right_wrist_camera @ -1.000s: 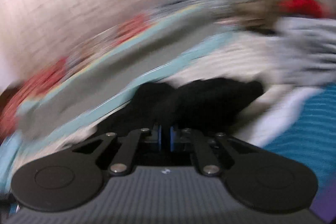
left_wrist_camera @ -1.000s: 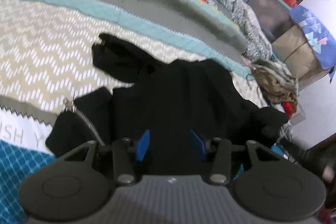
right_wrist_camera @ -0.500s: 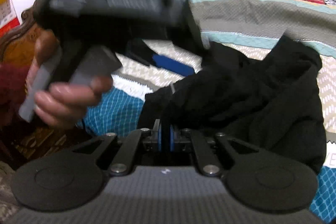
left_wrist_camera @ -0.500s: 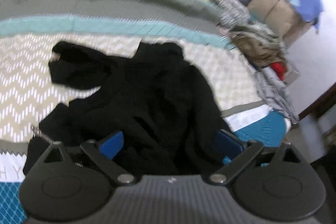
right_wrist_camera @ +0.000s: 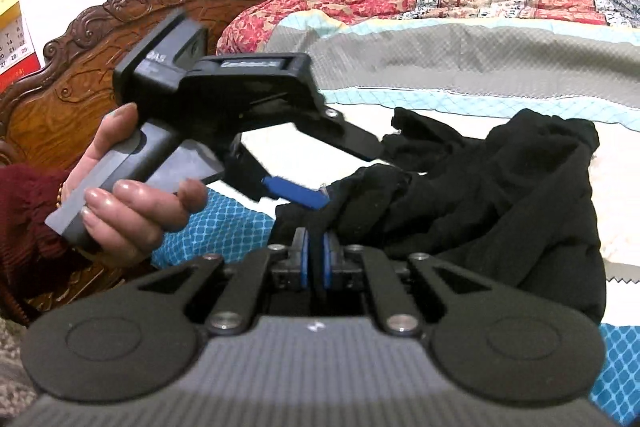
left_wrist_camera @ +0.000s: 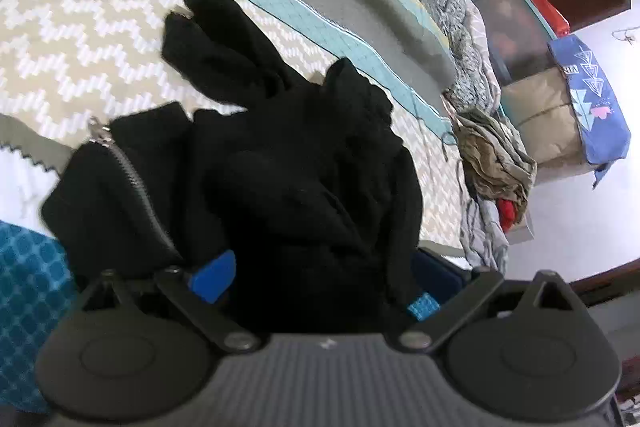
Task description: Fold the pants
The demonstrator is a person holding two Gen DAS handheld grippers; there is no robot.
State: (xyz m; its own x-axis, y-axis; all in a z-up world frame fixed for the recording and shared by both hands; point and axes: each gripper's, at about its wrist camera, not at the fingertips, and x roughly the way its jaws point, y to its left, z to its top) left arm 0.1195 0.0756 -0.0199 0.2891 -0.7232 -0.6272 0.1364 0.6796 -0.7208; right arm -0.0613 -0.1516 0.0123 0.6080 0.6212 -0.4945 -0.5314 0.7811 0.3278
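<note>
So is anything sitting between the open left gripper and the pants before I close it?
Nothing visible. The left gripper is open with the black pants bunched directly between its blue pads. The right gripper is already shut on a pants edge close beside it, on the quilt.

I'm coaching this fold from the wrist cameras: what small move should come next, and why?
Probably shut the left gripper on the cloth between its open jaws. The right gripper is already clamped on an edge of the black pants, which lie bunched on the bedspread; a second grip would let both spread them.
</note>
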